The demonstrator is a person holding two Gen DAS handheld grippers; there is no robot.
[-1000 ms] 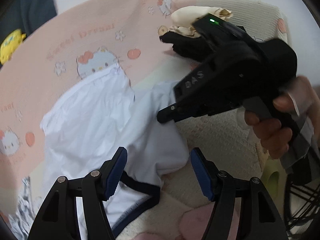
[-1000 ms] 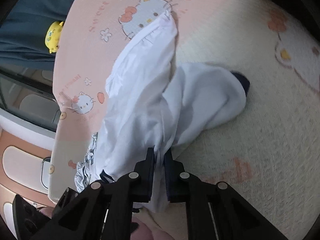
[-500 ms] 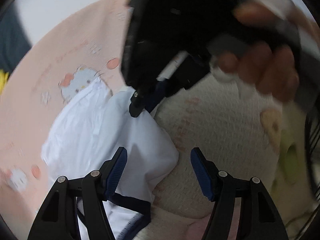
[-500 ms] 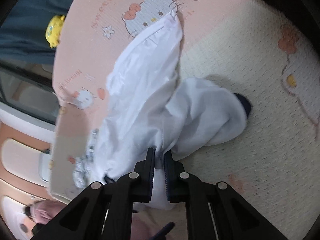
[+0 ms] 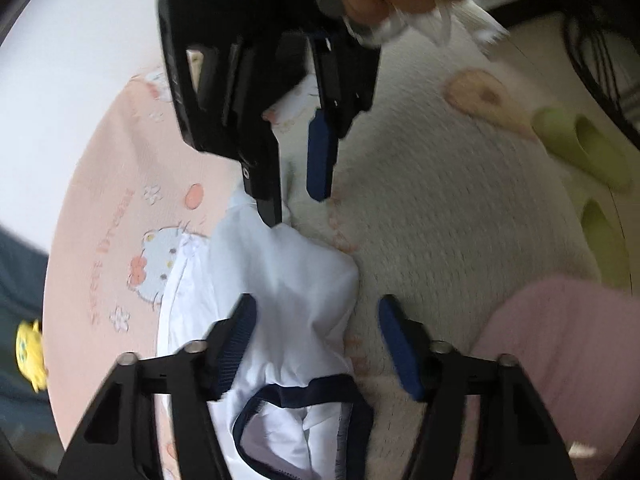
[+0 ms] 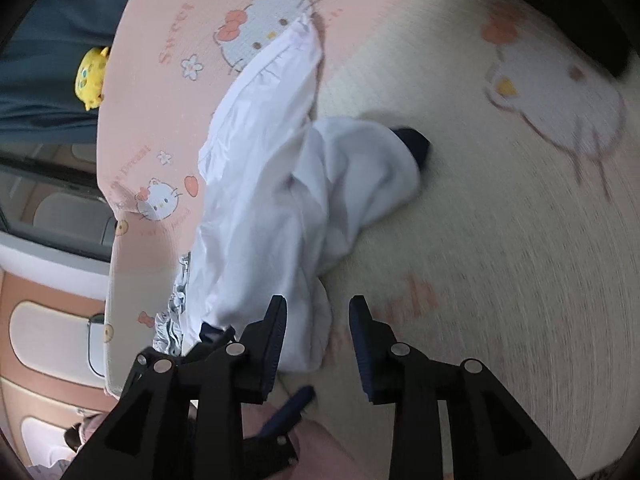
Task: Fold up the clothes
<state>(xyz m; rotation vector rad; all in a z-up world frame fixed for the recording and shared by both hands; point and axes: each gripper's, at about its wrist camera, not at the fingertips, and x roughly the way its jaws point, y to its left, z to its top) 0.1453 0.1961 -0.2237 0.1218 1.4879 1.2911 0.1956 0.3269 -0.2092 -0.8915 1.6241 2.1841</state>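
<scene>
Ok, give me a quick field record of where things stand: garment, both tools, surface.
garment: white garment with navy trim, bunched in a heap, not flat
surface: pink and cream cartoon-cat blanket
left tool: open, over the navy-trimmed end of the garment, gripping nothing
right tool: open, a white fold lying between its fingers, not pinched
tools relative: facing each other across the garment
other items: yellow plush toy off the blanket edge; green slippers

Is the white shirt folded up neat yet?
No. The white navy-trimmed shirt lies bunched and crumpled on the pink cartoon-print blanket.
</scene>
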